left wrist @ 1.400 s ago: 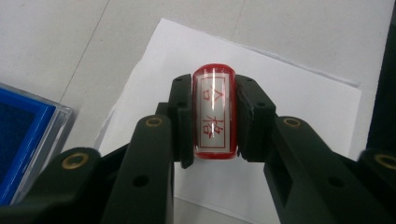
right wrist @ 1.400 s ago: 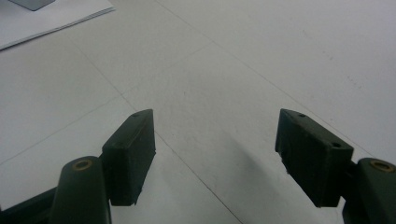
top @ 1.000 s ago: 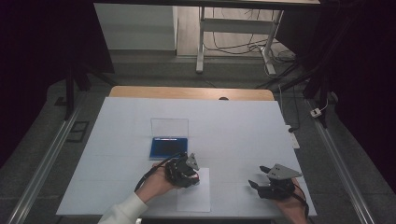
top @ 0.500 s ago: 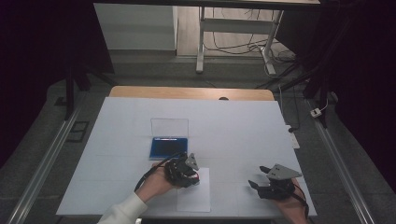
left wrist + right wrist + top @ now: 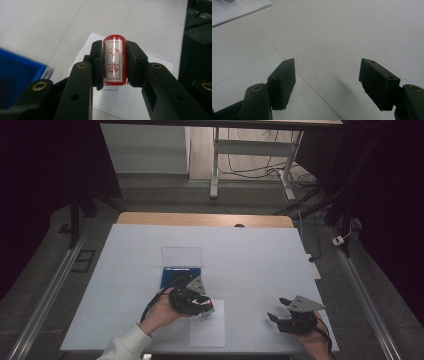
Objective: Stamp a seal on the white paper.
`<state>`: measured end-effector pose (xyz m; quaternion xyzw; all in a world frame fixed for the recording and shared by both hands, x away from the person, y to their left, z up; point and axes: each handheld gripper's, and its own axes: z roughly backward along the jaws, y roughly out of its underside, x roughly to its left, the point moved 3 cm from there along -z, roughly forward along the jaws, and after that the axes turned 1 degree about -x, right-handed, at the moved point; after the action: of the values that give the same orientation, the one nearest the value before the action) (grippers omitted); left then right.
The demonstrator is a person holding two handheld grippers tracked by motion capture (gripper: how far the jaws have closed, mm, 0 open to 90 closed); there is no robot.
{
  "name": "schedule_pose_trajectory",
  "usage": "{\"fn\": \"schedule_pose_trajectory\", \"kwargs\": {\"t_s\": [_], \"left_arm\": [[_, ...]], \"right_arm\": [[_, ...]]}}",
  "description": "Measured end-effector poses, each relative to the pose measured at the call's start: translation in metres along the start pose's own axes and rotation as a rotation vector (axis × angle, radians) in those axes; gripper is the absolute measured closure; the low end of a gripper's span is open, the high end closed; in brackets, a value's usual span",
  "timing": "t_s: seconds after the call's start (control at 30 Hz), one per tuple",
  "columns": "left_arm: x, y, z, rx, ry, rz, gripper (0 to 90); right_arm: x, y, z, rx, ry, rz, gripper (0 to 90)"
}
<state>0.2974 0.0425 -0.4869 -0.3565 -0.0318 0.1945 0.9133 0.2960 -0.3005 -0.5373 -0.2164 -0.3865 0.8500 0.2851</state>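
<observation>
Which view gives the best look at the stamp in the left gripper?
The left gripper view: the stamp sits close up, clamped between the left gripper's jaws, red characters readable. In the high view it is a tiny white speck over the paper.

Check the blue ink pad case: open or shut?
Open. In the high view the blue ink pad case lies on the table with its clear lid raised behind the blue pad.
</observation>
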Motion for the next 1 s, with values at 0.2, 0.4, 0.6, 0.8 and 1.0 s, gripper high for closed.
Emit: {"fn": "schedule_pose_trajectory", "kwargs": {"t_s": [0.2, 0.4, 0.6, 0.8, 1.0], "left_arm": [[-0.002, -0.004, 0.011, -0.048, 0.010, 0.002, 69.8], [-0.001, -0.005, 0.016, -0.071, 0.007, 0.009, 69.8], [0.004, -0.004, 0.022, -0.098, -0.007, 0.030, 69.7], [0.011, -0.003, 0.031, -0.128, -0.031, 0.050, 69.7], [0.017, -0.001, 0.038, -0.140, -0.053, 0.072, 69.8]], "right_arm": [[0.001, -0.001, 0.000, -0.003, -0.005, -0.002, 29.0], [0.000, 0.000, 0.000, -0.002, 0.000, -0.001, 29.0], [0.000, 0.000, 0.001, -0.005, -0.005, -0.005, 29.1], [0.000, 0.000, 0.000, -0.004, -0.005, -0.005, 29.2], [0.000, 0.000, 0.000, -0.003, -0.007, -0.007, 29.2]]}}
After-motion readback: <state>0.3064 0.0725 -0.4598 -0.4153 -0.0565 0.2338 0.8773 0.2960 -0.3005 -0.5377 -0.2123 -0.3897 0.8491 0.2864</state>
